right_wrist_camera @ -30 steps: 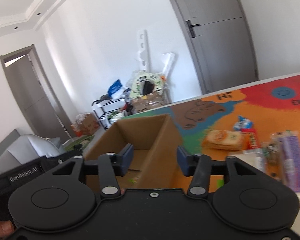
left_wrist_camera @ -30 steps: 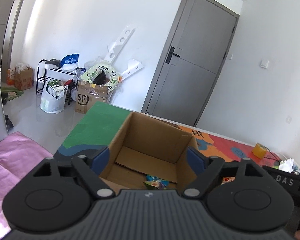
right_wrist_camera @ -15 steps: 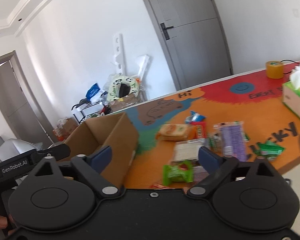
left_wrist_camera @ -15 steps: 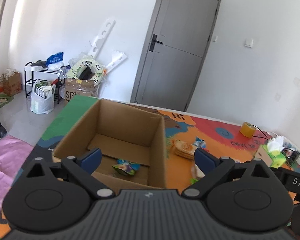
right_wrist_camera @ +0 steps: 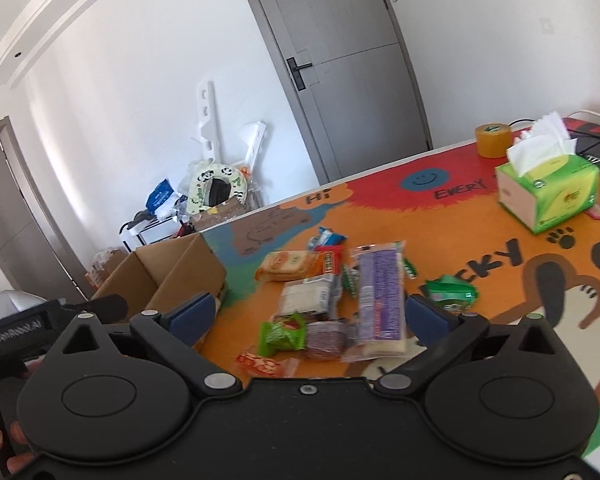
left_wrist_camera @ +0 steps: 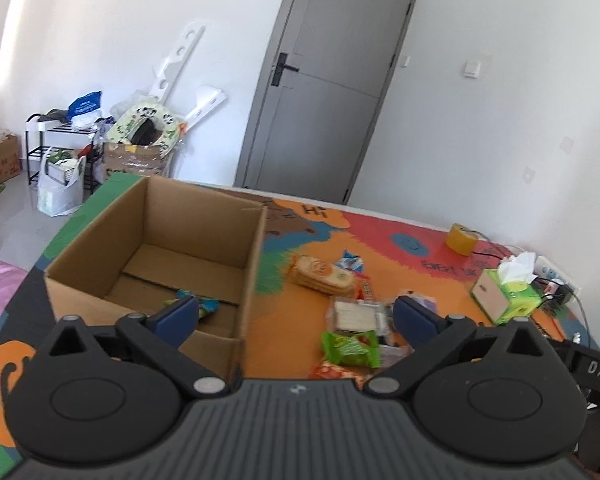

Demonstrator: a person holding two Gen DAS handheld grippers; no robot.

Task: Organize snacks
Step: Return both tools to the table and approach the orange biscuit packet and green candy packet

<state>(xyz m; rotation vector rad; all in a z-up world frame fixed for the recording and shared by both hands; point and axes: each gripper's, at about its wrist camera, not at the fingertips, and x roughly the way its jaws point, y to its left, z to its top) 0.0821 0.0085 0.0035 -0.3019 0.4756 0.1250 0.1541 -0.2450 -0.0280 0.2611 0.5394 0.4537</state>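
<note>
**Both views swing from box to snack pile**

Both views have swung from the cardboard box (left_wrist_camera: 156, 240) to the snacks (right_wrist_camera: 332, 296) scattered beside it on the surface (right_wrist_camera: 480, 248), printed "Hi", "EVERY". Left hand-held gripper (left_wrist_camera: 296, 314) and right hand-held gripper (right_wrist_camera: 308, 316) have just been opening, jaws wide, empty; one reads "GenRobot.AI"

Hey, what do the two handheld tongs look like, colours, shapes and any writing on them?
Both tongs are matte black with two round discs, angled link arms and blue pads. The left tongs have a ribbed grey centre; the right tongs have a smooth black one. Side lettering reads "DAS" and "GenRobot.AI".
</note>
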